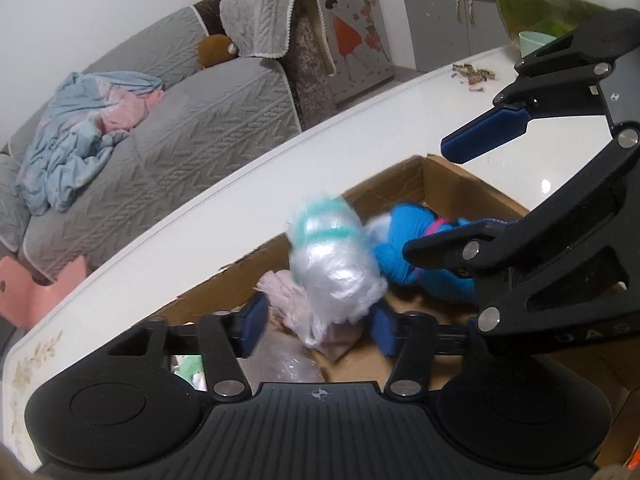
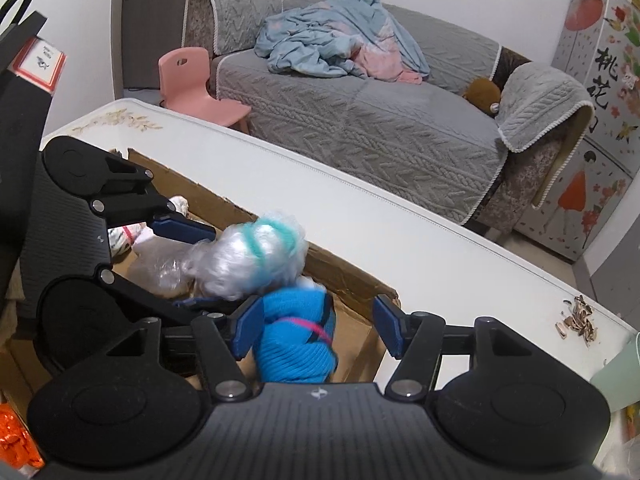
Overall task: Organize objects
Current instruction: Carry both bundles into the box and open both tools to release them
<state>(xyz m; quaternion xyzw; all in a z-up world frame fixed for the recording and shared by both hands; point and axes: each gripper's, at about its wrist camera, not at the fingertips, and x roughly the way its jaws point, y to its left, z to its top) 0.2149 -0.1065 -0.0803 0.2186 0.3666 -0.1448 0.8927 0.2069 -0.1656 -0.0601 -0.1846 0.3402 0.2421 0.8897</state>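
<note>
- One clear plastic-wrapped bundle with teal bands, blurred, sits between the spread left gripper fingers, untouched.
- One blue yarn bundle, pink-tied, lies between the spread right gripper fingers, inside the cardboard box.

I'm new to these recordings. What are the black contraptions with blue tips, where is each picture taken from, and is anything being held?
They are hand-held grippers, one in each of a person's hands; no robot arm is involved. Each carries a camera looking along its two blue-padded fingers, so each picture is that gripper's own view.

In the left view, the left gripper sits at the bottom and the right gripper reaches in from the right. The right view shows the right one at the bottom.

Both hang over a cardboard box on a white table. A clear plastic-wrapped bundle with a green band, blurred as if falling, is between the left gripper's open fingers. A blue yarn bundle lies between the right gripper's fingers, which look open too. Neither seems firmly gripped.
</note>
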